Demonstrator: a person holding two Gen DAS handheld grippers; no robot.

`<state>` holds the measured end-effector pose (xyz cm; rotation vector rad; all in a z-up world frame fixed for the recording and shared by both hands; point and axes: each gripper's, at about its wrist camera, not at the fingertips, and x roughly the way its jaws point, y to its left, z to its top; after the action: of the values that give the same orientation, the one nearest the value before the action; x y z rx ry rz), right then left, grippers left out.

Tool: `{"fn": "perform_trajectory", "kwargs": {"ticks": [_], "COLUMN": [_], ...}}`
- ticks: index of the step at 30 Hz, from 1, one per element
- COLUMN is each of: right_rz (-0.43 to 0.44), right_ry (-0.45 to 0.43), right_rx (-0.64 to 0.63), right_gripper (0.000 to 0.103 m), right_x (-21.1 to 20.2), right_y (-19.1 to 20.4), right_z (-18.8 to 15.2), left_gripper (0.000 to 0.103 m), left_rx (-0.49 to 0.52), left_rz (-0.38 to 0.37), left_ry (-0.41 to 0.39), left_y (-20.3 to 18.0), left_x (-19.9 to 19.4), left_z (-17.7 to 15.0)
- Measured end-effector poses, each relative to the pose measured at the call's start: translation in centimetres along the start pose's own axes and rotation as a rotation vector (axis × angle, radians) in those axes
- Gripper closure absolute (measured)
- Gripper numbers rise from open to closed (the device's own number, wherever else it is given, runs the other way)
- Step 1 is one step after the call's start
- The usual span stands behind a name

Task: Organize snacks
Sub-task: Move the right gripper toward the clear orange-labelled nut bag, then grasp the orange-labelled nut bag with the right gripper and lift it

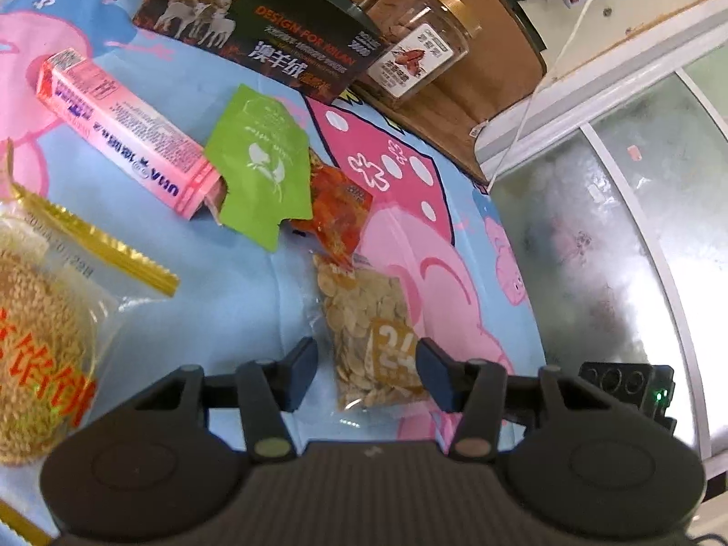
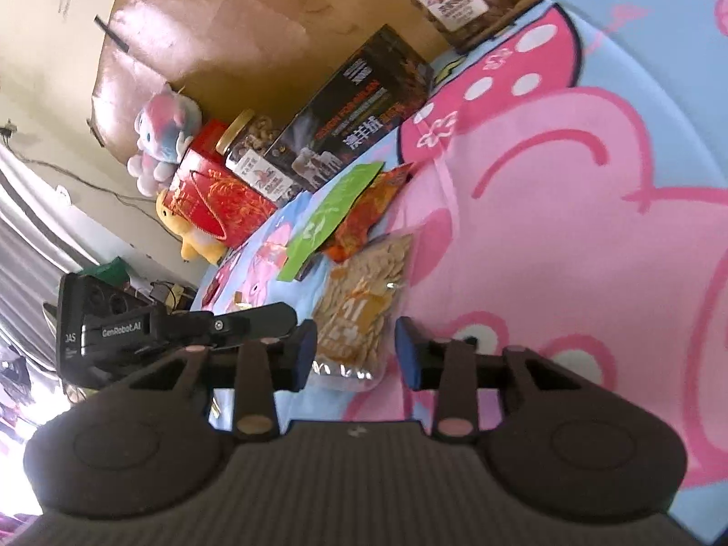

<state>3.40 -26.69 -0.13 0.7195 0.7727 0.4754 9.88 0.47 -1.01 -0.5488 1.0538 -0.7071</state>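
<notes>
left gripper (image 1: pixel 366 373) wide open, seed bag (image 1: pixel 368 341) between its fingers, not clamped | right gripper (image 2: pixel 355 350) also wide, same bag at 12 o'clock | step: likely reaching to pick | next: lower, close on bag | green pouch (image 1: pixel 261 164) at 11 o'clock

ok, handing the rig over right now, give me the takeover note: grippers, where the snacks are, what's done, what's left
Left gripper: open, empty, jaws either side of the seed packet, not closed on it.
Right gripper: open, empty, also lined up on that packet's near end.
On the bedsheet: pink box, green pouch overlapping the orange packet, big cracker bag at left. Clear jar sits by the black box.
Done: nothing visibly sorted.
Left: all snacks loose; seed packet looks like the next pick.
</notes>
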Motion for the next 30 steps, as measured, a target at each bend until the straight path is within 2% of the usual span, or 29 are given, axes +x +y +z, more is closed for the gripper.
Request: {"fn": "perform_trajectory", "kwargs": {"ticks": [1,2,4,6,7,8,10,14,21,26,30], "right_rz": [-0.001,0.004,0.011,0.012,0.012,0.014,0.021,0.029,0.076,0.119,0.1], "right_ry": [0.0,-0.002,0.009,0.003,-0.004,-0.009,-0.015,-0.047,-0.087,-0.142,-0.175], "right_rx": [-0.013,-0.025,-0.029,-0.043,-0.062,-0.085,-0.133,-0.19,-0.161,-0.212,-0.249], "right_gripper": [0.062,0.064,0.078,0.08,0.081,0.082,0.084,0.084,0.084,0.088,0.088], "right_x": [0.4,0.6,1.4,1.4,1.1,0.7,-0.3,-2.0,-1.7,-3.0,-3.6], "right_y": [0.3,0.4,0.5,0.3,0.5,0.7,1.4,2.7,3.4,5.0,5.7], "right_z": [0.0,0.0,-0.2,-0.2,-0.2,-0.2,-0.2,-0.1,3.1,5.5,6.6], "left_gripper": [0.065,0.068,0.068,0.068,0.069,0.073,0.073,0.074,0.074,0.073,0.073], "left_rx": [-0.009,-0.028,-0.02,-0.002,0.006,0.01,0.025,0.07,0.081,0.12,0.171], "left_rz": [-0.011,-0.021,-0.004,0.022,0.021,0.017,-0.004,-0.027,-0.04,-0.115,-0.101], "left_ry": [0.004,0.018,0.003,-0.008,-0.009,-0.009,-0.007,-0.026,-0.07,-0.051,-0.073], "left_y": [0.2,0.4,0.3,-0.3,-0.5,-0.8,-1.5,-2.9,-4.3,-6.2,-7.0], "left_x": [0.0,0.2,0.2,0.0,-0.1,-0.3,-0.7,-1.3,-2.4,-2.5,-2.4], "left_z": [-0.1,-0.2,-0.4,-0.4,-0.5,-0.5,-0.7,-0.6,2.7,3.7,5.6]}}
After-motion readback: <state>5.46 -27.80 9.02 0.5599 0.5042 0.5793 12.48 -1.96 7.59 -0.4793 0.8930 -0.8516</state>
